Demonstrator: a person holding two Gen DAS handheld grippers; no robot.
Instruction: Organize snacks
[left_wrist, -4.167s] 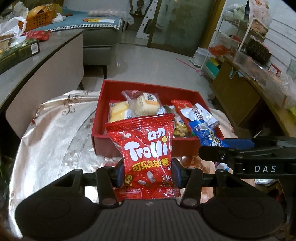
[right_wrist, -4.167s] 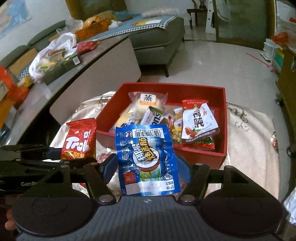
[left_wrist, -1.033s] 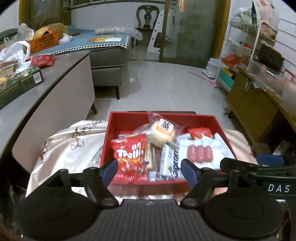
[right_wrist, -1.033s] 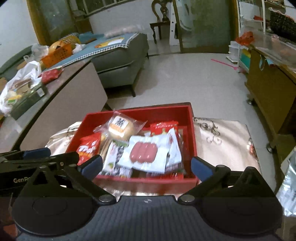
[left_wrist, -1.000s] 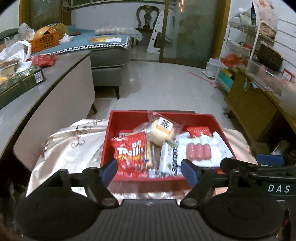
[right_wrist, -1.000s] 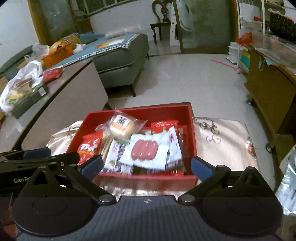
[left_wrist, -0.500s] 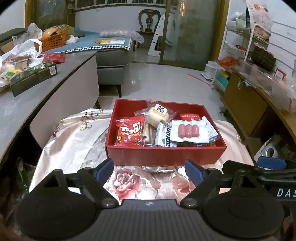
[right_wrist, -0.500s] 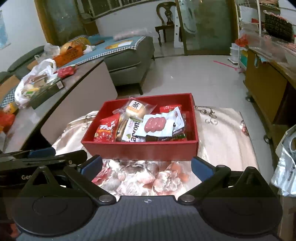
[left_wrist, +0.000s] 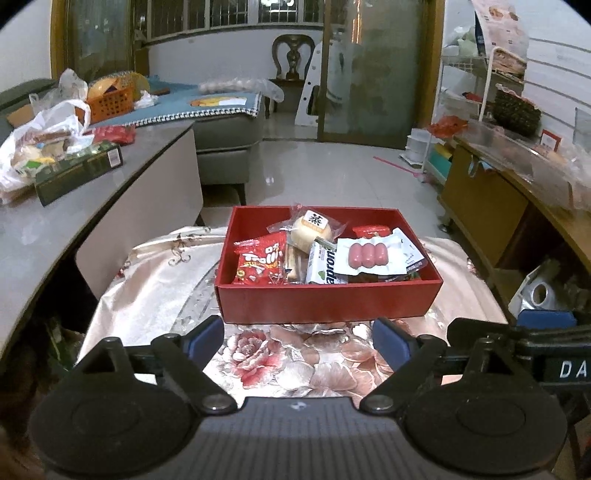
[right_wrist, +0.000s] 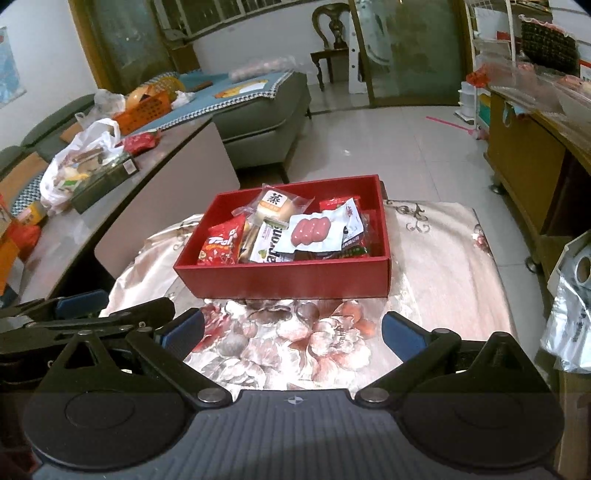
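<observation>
With both grippers spread & empty, left gripper (left_wrist: 297, 338) jaws just widening, right gripper (right_wrist: 291, 332) likewise near, we judge snacks (left_wrist: 317, 251) all in red box (left_wrist: 325, 299), mid-table; next: check for strays.

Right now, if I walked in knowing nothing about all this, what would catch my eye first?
Probably the red box in the middle of the flowered tablecloth, packed with snacks: a red Trolli bag at its left, a wrapped bun at the back, and a white sausage pack on top at the right. Nearest the camera, the left gripper and right gripper stand with jaws open and empty.
</observation>
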